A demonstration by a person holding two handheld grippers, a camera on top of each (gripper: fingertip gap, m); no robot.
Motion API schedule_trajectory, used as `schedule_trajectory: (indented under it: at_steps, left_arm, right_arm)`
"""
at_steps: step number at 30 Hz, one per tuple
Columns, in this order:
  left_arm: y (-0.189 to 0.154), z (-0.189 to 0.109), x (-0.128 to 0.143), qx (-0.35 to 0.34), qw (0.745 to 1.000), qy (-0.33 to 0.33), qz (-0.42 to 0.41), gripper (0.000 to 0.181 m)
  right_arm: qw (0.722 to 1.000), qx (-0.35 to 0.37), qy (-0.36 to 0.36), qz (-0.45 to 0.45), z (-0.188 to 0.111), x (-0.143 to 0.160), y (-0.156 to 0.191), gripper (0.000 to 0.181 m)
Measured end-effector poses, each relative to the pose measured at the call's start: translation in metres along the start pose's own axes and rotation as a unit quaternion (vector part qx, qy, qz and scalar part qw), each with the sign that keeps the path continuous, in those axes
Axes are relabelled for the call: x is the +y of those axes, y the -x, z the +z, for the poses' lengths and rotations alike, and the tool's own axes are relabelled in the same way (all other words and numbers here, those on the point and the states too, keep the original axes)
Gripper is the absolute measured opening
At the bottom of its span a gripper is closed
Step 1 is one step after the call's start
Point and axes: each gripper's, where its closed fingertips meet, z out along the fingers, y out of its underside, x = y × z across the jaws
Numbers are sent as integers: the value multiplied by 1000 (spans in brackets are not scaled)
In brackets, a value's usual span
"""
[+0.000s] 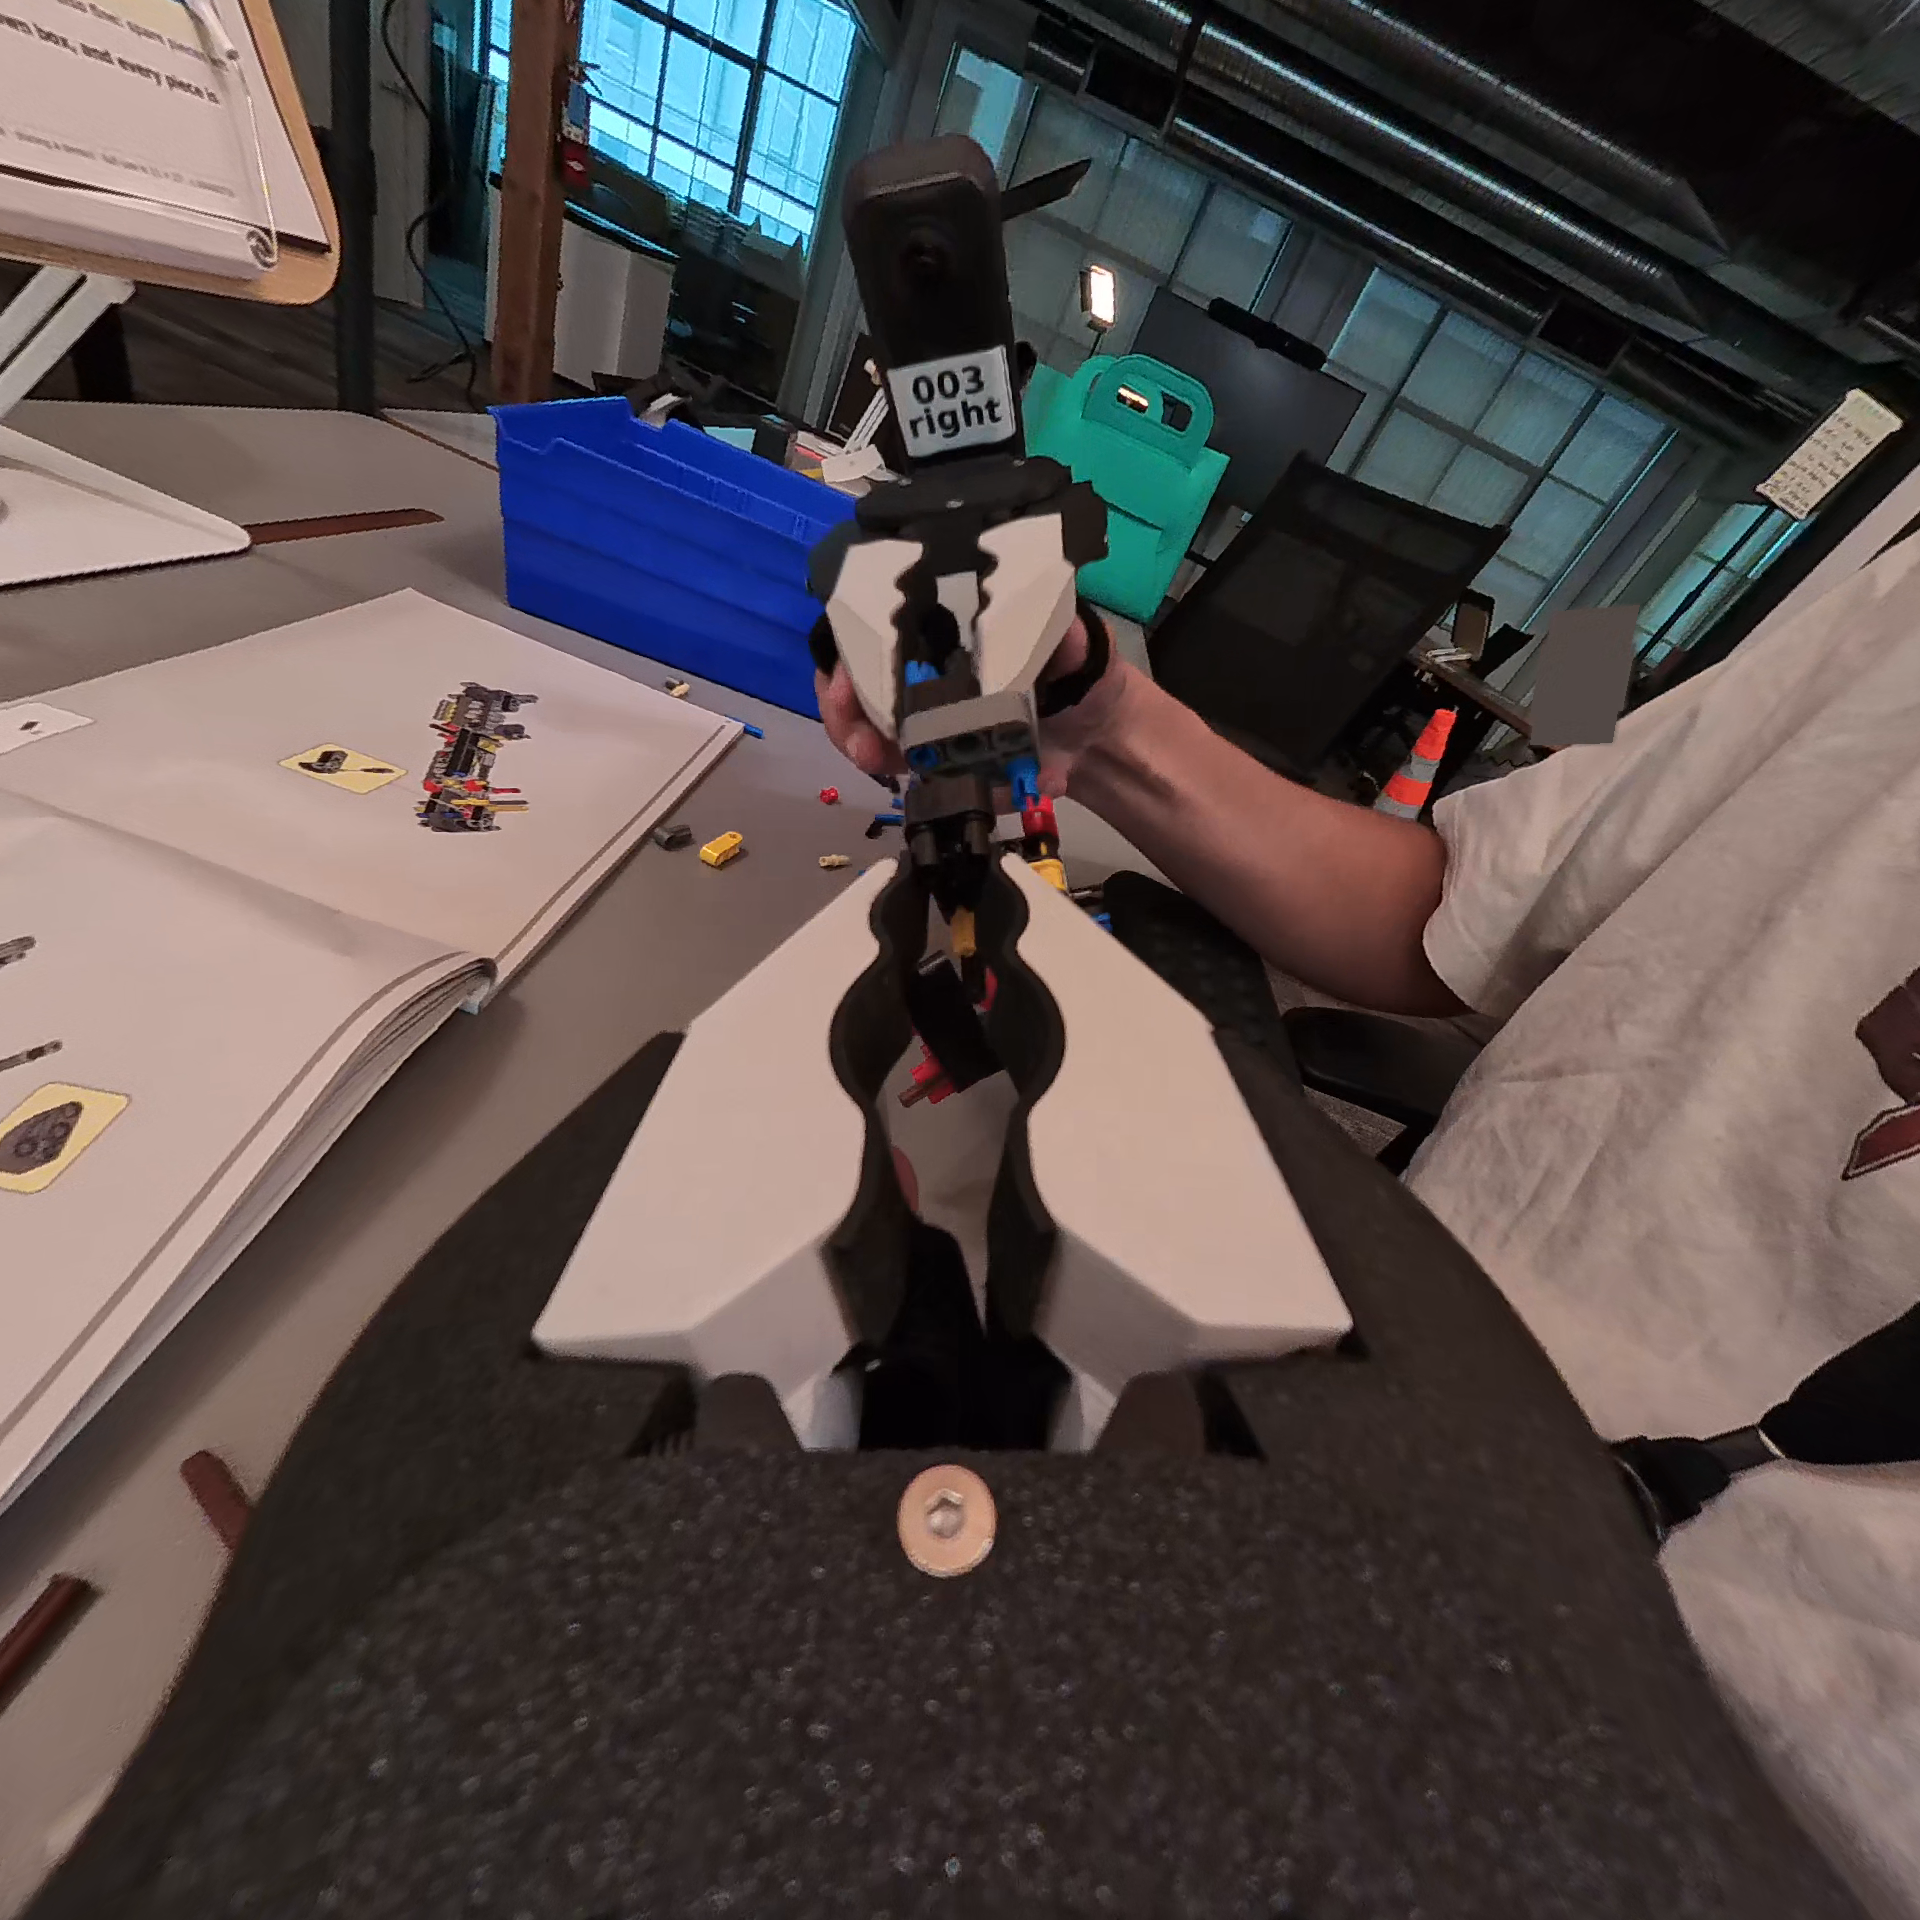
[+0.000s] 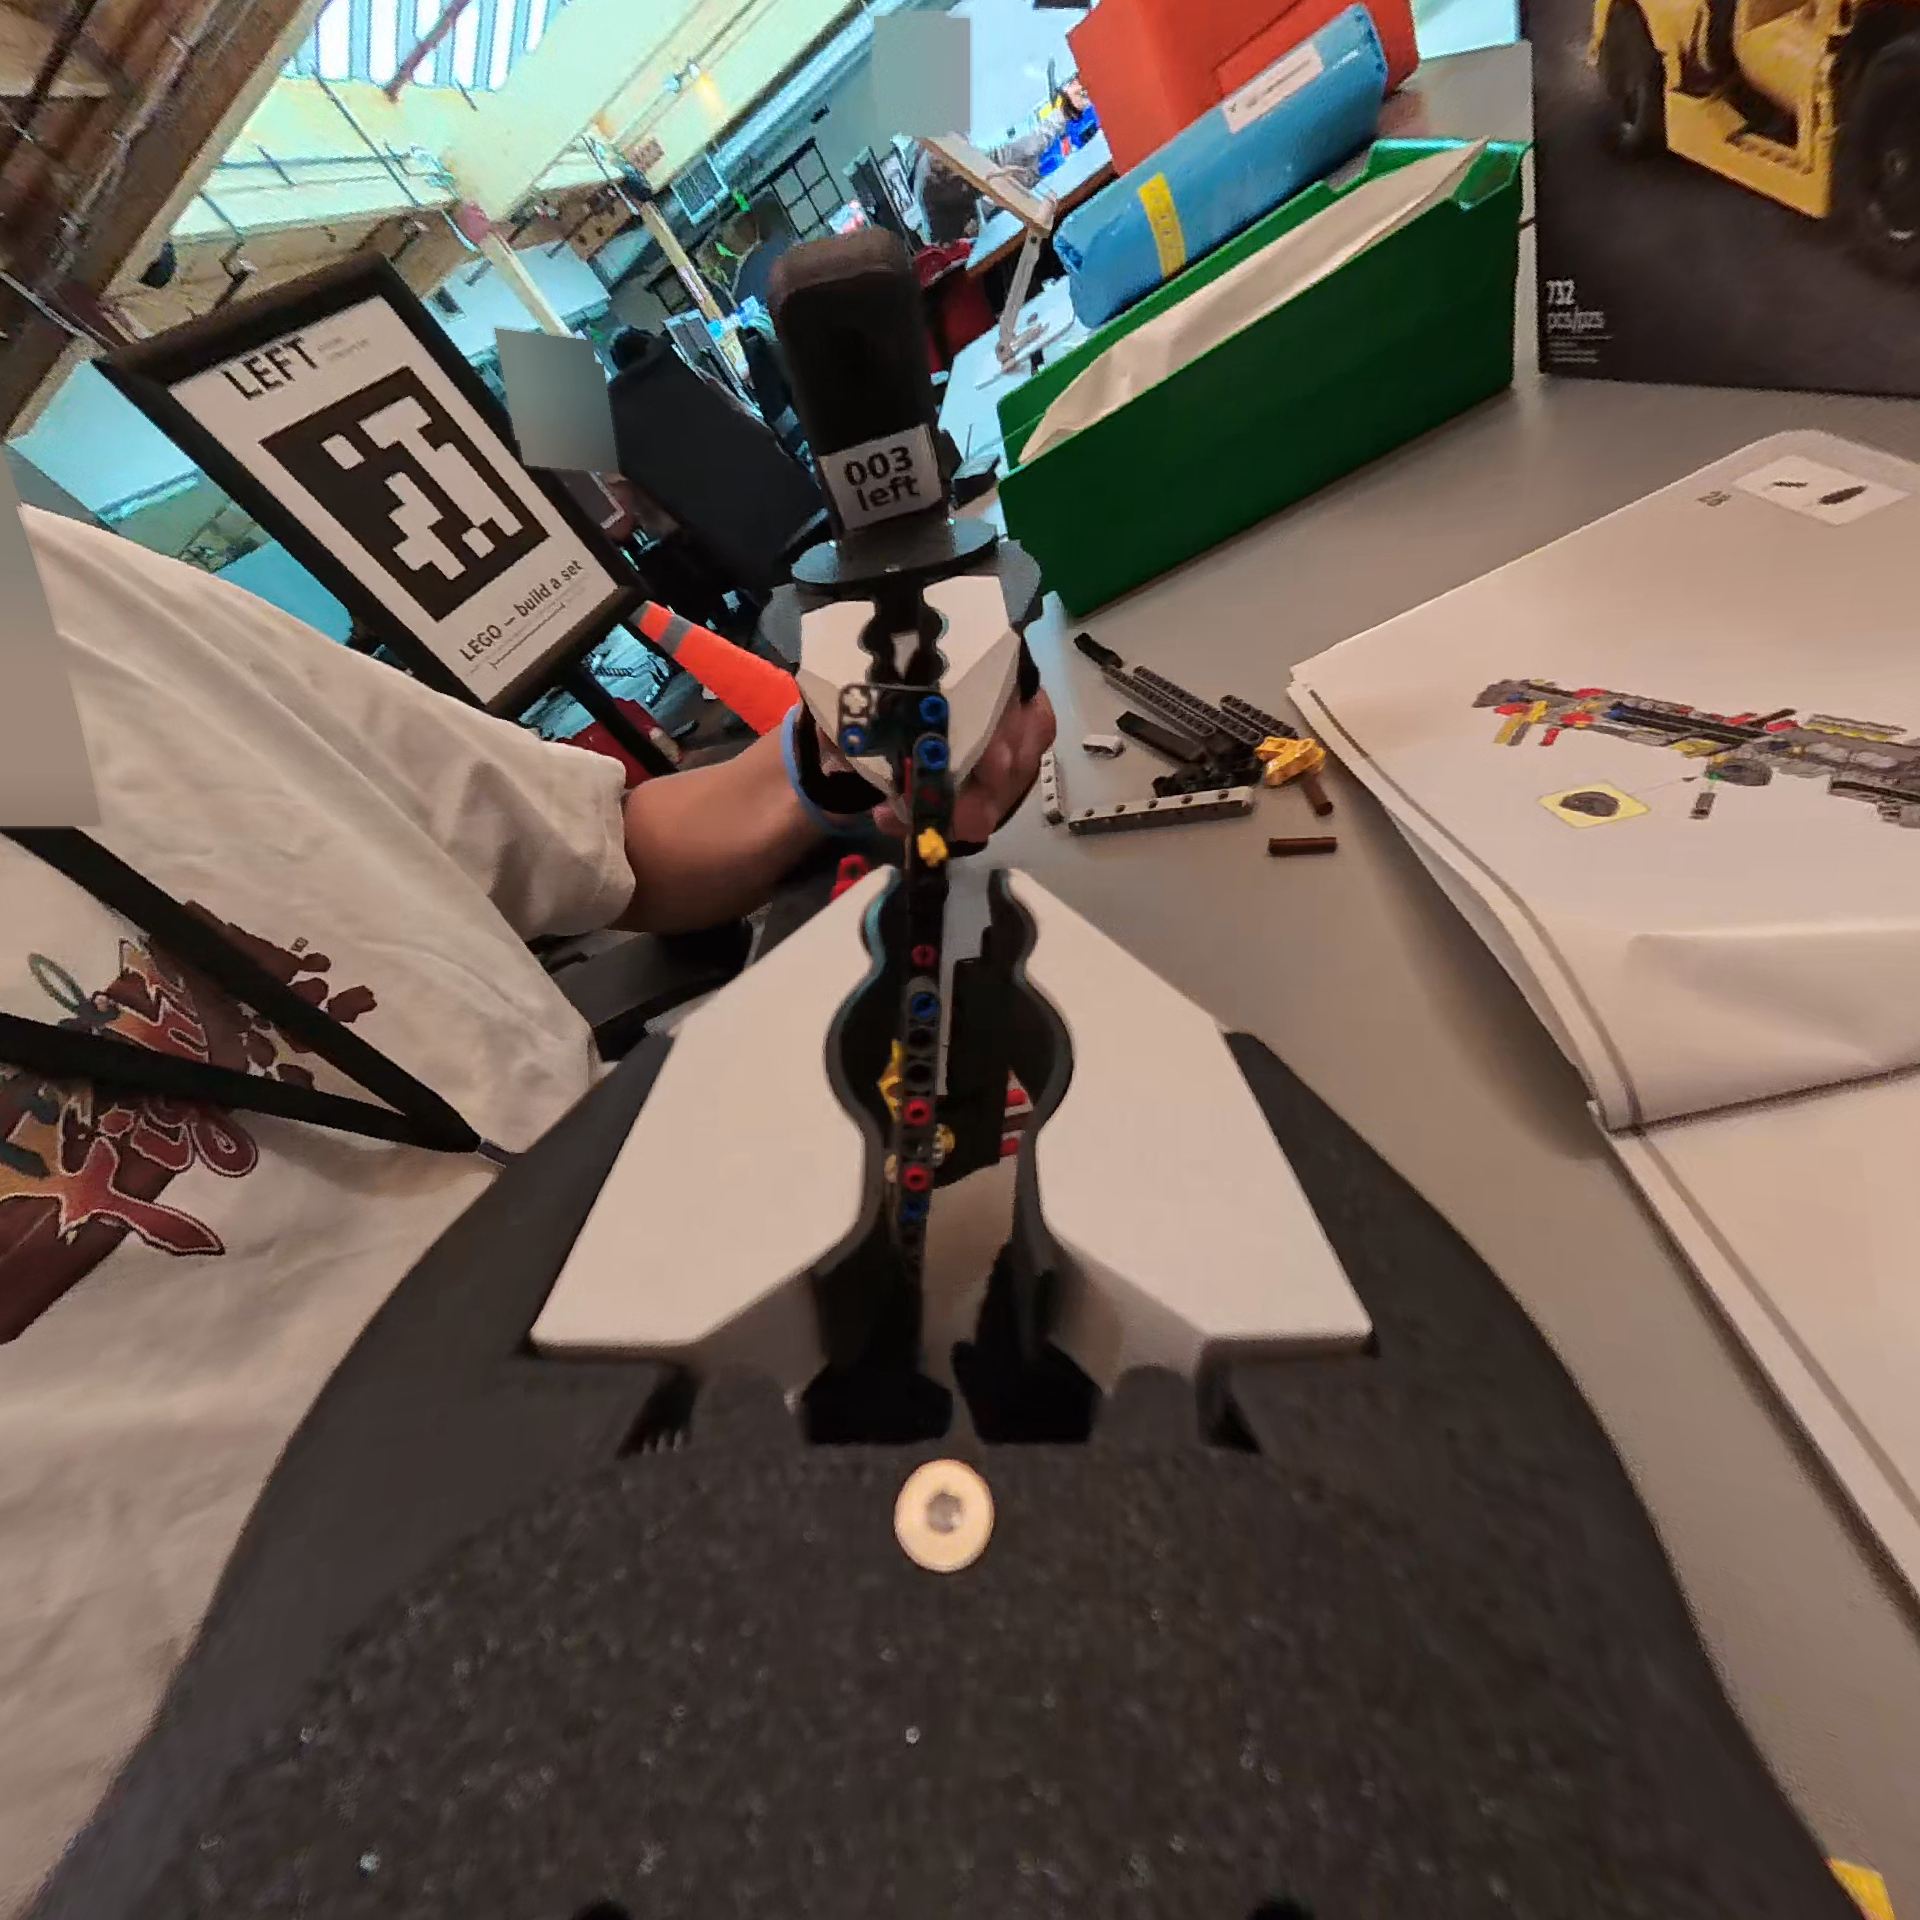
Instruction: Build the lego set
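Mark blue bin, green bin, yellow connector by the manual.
blue bin (image 1: 665, 582): left wrist view, front wall.
green bin (image 2: 1278, 416): right wrist view, side wall.
yellow connector (image 1: 722, 849): left wrist view, its body.

Printed white label on each gripper's camera (image 1: 952, 410) (image 2: 881, 480), marker sign board (image 2: 405, 488), piece count on set box (image 2: 1714, 197), clipboard sheet (image 1: 125, 114)

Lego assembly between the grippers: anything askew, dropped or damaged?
Nothing looks broken. The lego assembly is held in the air, the left gripper at one end and the right gripper at the other. Loose pieces lie scattered on the table beside the open instruction book, which is normal mid-build.
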Motion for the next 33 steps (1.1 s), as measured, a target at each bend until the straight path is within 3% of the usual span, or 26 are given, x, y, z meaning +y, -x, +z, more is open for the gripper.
schedule_trajectory:
  at_steps: [4,8,10,12,26,33]
  left_arm:
    - [1,1,1,-1,1000,3,-2,7]
    - [-2,0,1,2,1000,4,4,7]
    - [-1,0,1,3,1000,4,0,8]
    - [-2,0,1,4,1000,4,0,8]
    - [15,6,5,-55,998,-7,-6,11]
    - [13,8,8,-41,999,-6,-25,9]
  right_arm:
    - [1000,-15,-4,0,3,-1,3,3]
    - [1000,-13,-8,-16,4,-2,5,3]
    - [999,-32,-15,6,5,-4,8,13]
    - [999,-29,-18,3,6,-4,6,4]
    - [998,-9,-57,19,4,-5,-7,3]
    - [998,-11,-66,20,3,-7,-6,3]
